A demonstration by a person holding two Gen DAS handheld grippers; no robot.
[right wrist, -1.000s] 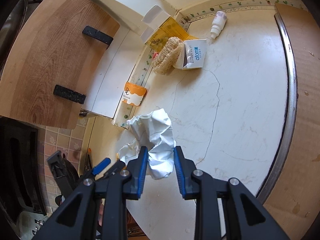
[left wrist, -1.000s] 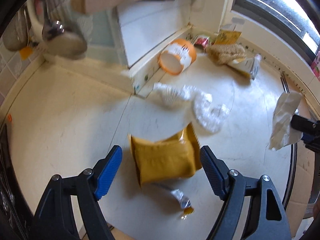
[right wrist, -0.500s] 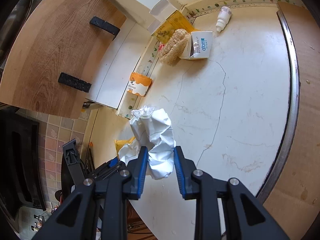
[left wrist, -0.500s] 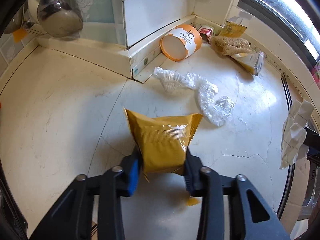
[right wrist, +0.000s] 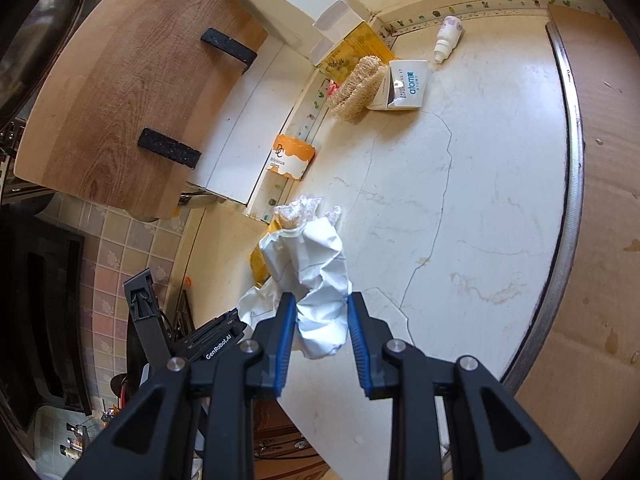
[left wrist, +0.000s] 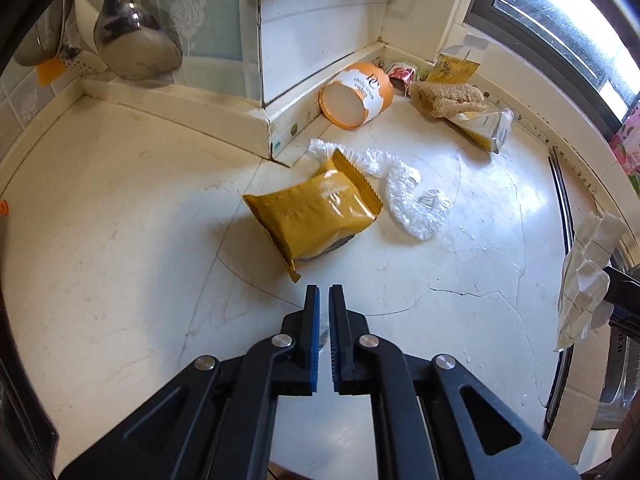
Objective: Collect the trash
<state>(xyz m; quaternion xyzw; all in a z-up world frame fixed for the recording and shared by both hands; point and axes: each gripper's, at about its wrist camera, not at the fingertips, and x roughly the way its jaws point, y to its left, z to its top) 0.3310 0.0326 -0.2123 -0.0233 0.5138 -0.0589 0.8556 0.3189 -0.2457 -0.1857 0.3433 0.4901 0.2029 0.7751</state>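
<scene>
A: How do the left gripper (left wrist: 324,294) jaws stand?
B: They have just been closing and are now together on nothing; the crinkled mustard-yellow foil snack packet (left wrist: 316,214) lies on the counter just beyond their tips.
A: And the right gripper (right wrist: 322,300)?
B: Partly closed, clamping the crumpled white paper wad (right wrist: 316,276), which sticks out past the jaws.

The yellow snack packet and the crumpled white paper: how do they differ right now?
The yellow snack packet lies loose on the counter, ahead of the shut, empty left gripper; the crumpled white paper is held off the counter, pinched in the right gripper. The packet is puffy, glossy and smooth; the paper is matte and creased all over. Both look like trash to collect.
</scene>
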